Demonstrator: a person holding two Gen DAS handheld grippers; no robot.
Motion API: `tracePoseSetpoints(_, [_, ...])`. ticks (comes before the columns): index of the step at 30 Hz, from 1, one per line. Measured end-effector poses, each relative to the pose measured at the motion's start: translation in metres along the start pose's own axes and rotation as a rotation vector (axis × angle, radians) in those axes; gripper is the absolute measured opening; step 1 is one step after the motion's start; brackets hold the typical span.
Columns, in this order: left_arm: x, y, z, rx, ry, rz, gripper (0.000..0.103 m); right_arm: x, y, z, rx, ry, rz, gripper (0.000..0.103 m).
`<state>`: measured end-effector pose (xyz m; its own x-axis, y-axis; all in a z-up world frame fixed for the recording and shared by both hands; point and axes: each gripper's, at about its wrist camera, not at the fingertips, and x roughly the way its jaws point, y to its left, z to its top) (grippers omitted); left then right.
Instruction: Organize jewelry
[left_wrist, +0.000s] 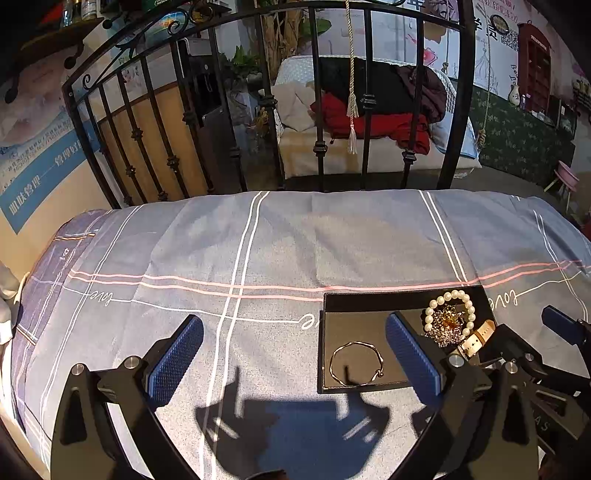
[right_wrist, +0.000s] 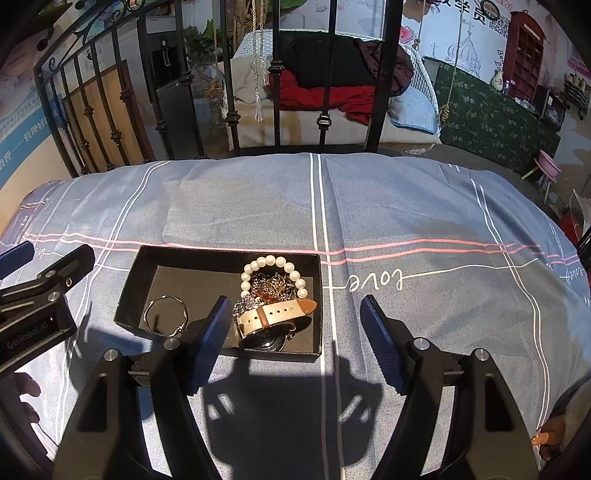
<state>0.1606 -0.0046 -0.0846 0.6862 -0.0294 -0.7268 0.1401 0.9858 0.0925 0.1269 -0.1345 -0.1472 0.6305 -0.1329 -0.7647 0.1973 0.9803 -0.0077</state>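
Observation:
A black shallow box (left_wrist: 332, 301) (right_wrist: 147, 254) lies on the grey-blue bedsheet. In it are a thin gold bangle (left_wrist: 356, 363) (right_wrist: 166, 315), a pearl bracelet (left_wrist: 451, 297) (right_wrist: 273, 263), a sparkly brooch-like cluster (left_wrist: 445, 326) (right_wrist: 275, 286) and a watch with a beige strap (left_wrist: 476, 338) (right_wrist: 273, 314). My left gripper (left_wrist: 295, 350) is open and empty above the sheet, its right finger over the box's middle. My right gripper (right_wrist: 295, 325) is open and empty, hovering over the box's right front corner.
A black iron bed rail (left_wrist: 317, 110) (right_wrist: 277, 81) stands at the far edge of the bed. Beyond it is a sofa with red and black clothes (left_wrist: 376, 110). The sheet stretches left and right of the box.

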Motion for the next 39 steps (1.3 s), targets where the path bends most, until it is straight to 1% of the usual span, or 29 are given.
tracePoseSetpoints(1, [-0.0002, 0.0002, 0.0001, -0.001, 0.0, -0.002, 0.097, -0.0006, -0.0001, 0.0, 0.001, -0.003, -0.003, 0.078])
tracePoseSetpoints(2, [-0.0003, 0.0003, -0.0001, -0.003, 0.001, -0.001, 0.097, -0.0012, -0.0004, 0.0001, 0.003, -0.007, -0.004, 0.084])
tracePoseSetpoints(7, [0.0, 0.0006, -0.0007, -0.005, 0.005, -0.001, 0.097, -0.0021, -0.0011, 0.0004, 0.003, -0.015, -0.011, 0.087])
tracePoseSetpoints(10, [0.0003, 0.0, -0.0009, -0.003, 0.009, 0.001, 0.097, -0.0028, -0.0007, 0.0003, 0.001, -0.02, -0.02, 0.092])
tracePoseSetpoints(39, [0.001, 0.0029, -0.0036, -0.009, 0.012, 0.006, 0.097, -0.0039, -0.0022, -0.0017, -0.002, -0.023, -0.026, 0.094])
